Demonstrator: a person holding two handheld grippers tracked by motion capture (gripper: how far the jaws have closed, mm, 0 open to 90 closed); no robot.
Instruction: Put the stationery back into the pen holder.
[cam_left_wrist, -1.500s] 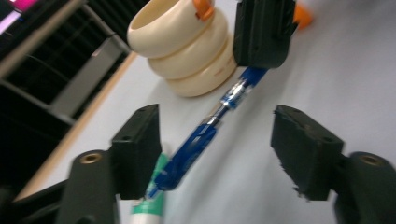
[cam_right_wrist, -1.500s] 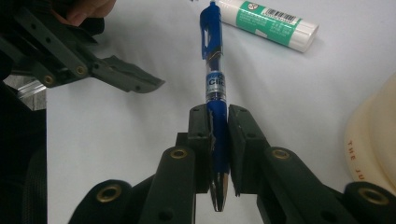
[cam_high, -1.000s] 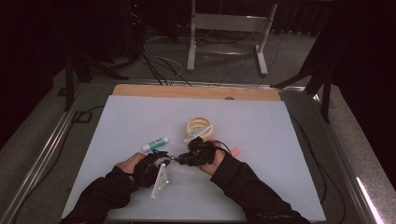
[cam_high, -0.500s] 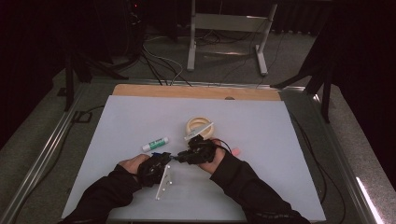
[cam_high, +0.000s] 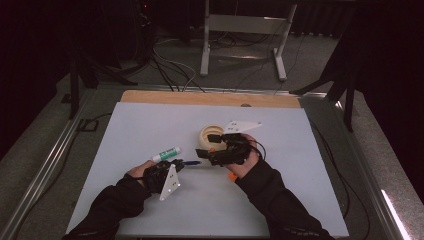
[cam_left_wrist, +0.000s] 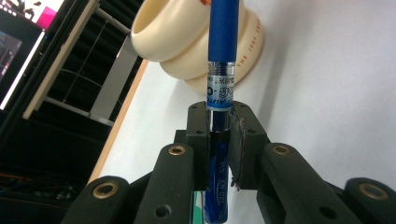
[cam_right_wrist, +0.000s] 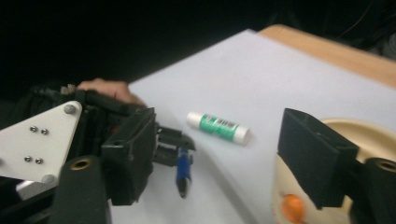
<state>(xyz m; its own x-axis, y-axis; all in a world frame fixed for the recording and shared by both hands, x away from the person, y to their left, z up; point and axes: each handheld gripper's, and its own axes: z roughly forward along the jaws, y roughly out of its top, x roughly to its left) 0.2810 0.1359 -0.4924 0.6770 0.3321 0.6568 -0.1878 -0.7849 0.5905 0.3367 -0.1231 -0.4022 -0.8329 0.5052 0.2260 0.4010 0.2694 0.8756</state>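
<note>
White worktop (cam_high: 135, 125), dark room. Left gripper (cam_left_wrist: 219, 135) clamped on blue pen (cam_left_wrist: 223, 56), aimed toward cream holder (cam_left_wrist: 187, 42) mid-worktop. Right gripper (cam_right_wrist: 224, 154) wide open. Drop-in probably still pending.

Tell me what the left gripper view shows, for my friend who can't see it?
The left tool is shut on a blue pen, which points straight up the picture. The pen's far end reaches toward a cream-coloured round cup that sits on the white table. Dark shelves and a bit of a screen show off to the left.
</note>
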